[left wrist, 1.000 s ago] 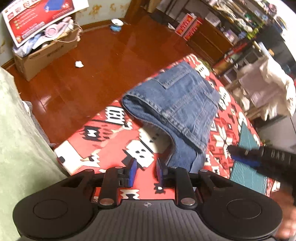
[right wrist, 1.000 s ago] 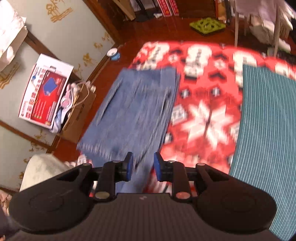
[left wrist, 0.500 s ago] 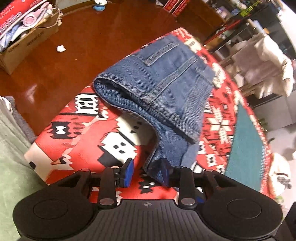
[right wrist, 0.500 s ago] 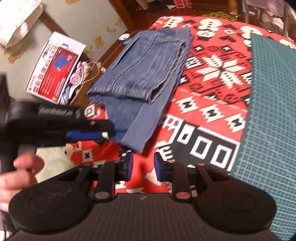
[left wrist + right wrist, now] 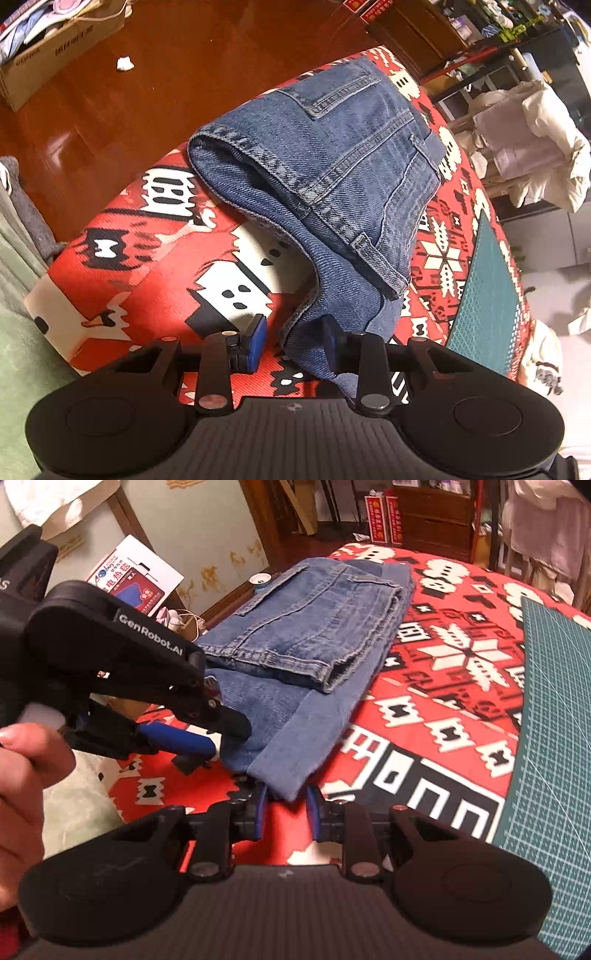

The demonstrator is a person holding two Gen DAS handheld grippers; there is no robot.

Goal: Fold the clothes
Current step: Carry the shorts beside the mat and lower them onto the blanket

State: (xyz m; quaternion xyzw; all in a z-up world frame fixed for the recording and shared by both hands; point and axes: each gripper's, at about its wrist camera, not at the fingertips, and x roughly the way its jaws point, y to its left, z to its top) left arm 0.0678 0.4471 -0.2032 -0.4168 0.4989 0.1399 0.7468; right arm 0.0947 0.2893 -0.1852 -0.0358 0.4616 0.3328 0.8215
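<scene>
Lived-in home room: glossy wooden floor (image 5: 155, 74); cluttered shelves (image 5: 498, 22); cardboard box (image 5: 55, 55) of oddments

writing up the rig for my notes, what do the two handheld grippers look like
Both grippers are matte black plastic. Each has a wide ribbed body with two round discs at its sides and two black finger arms on silver pivot screws, ending in blue pads. From the right wrist view, the left gripper carries white "GenRobot.AI" lettering on its side. The right gripper has the same build. No cables or sleeves show.

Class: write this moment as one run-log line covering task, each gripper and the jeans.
task: fold clothes | left gripper: open at jeans hem | right gripper: open at hem | jeans: partly folded on patterned cloth
</scene>
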